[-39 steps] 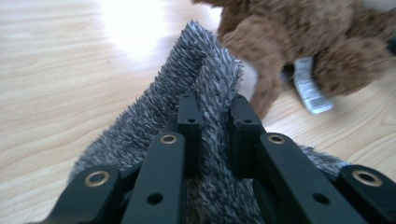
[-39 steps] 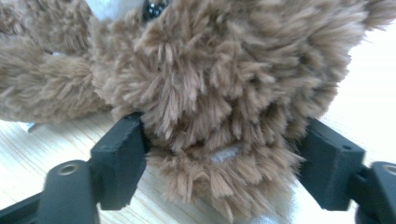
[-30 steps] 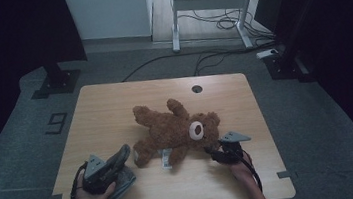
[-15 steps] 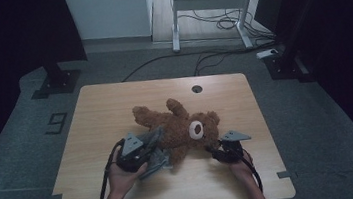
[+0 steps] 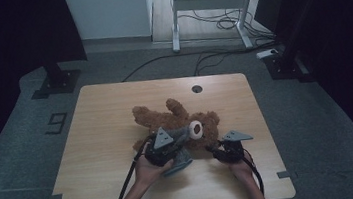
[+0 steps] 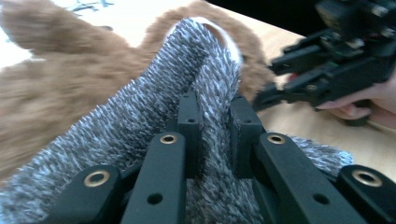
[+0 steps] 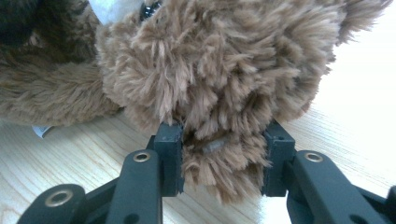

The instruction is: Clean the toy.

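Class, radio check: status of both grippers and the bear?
Left gripper shut on grey knit cloth, over teddy bear. Right gripper clamps bear's ear. Nothing in the way.

The room is dim and dark around the tabletop, which is softly lit from above. Close up, the other gripper beyond the teddy bear smears with blur, and the wood glares white.

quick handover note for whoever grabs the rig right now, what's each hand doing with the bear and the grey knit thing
Left tongs: shut on the grey knit cloth, carrying it up against the teddy bear.
Right tongs: jaws set either side of a tuft of fur at the bear's head; whether they pinch it firmly is hard to tell.
Positions: the bear lies near the middle of the wooden table, head toward the right tongs. The cloth reaches up to the bear's muzzle.
Done: cloth picked up and brought to the bear.
Left: probably fitting the cloth onto the bear, then releasing both tongs.
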Demonstrator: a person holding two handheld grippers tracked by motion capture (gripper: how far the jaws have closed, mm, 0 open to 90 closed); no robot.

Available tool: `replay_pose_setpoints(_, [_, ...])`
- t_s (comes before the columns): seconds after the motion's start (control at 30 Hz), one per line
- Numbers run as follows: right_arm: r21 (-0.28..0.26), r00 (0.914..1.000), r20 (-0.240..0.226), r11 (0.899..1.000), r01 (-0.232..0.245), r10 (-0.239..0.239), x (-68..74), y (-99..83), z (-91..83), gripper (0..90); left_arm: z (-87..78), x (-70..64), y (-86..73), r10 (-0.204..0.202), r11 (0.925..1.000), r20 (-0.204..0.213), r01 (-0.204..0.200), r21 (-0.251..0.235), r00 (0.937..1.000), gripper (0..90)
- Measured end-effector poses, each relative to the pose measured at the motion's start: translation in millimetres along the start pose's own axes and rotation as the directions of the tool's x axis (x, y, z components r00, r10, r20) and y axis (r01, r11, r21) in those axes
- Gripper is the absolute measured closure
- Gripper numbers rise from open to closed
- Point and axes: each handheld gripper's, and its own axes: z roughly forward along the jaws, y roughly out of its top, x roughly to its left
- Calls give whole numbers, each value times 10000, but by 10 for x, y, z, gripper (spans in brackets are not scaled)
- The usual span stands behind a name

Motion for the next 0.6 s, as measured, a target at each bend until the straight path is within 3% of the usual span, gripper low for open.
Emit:
replay_pose_setpoints(0.2, [10,10000,-20,10000,-77,77,-3,-4,1,606,279,-207,12,270,9993,499,-283,255,9984,781])
replay_pose_setpoints(0.53, [-124,9999,-130,9999,-79,78,-18,-5,0,616,579,-335,51,194,9985,905,-240,496,9957,778])
replay_pose_setpoints(0.6, [-100,9999,-153,9999,-68,66,-25,-5,-1,616,608,-351,56,248,9981,831,-294,544,9962,778])
